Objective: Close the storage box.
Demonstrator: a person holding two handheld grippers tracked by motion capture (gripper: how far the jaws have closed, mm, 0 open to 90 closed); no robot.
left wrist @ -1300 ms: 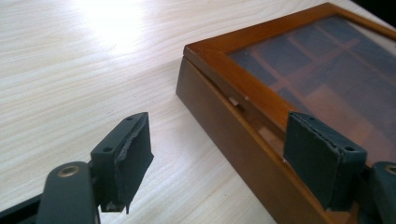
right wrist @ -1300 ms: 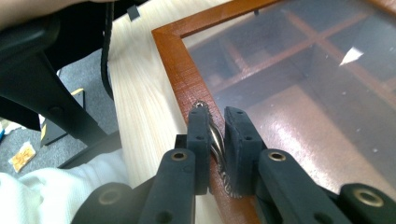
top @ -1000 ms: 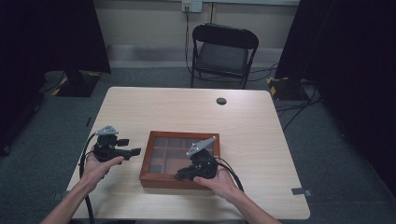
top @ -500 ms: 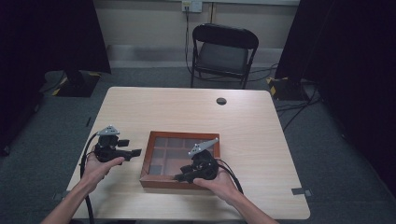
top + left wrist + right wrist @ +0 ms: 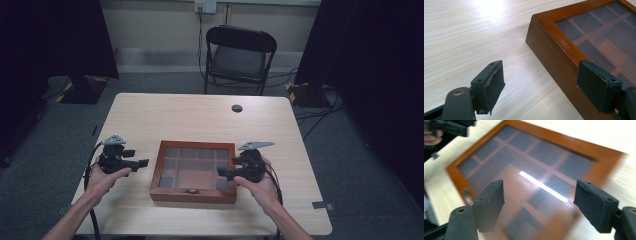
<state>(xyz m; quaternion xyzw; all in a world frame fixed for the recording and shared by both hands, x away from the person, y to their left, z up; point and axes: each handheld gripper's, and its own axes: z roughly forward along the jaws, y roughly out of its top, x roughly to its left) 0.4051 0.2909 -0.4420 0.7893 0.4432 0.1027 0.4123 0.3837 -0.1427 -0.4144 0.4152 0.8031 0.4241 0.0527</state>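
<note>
Between both wide-open hand-held grippers, left (image 5: pixel 141 163) and right (image 5: pixel 222 172), the wooden box (image 5: pixel 194 171) lies flat, clasp toward the person.

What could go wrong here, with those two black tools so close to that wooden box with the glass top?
1. The right tool hangs open over the glass lid; pressing down could scratch or crack it.
2. The left tool is open beside the wooden box; a push from that side alone might slide the box across the table rather than grip it.
3. The small clasp at the front looks fiddly for such wide pads, so a grab there may slip.
</note>
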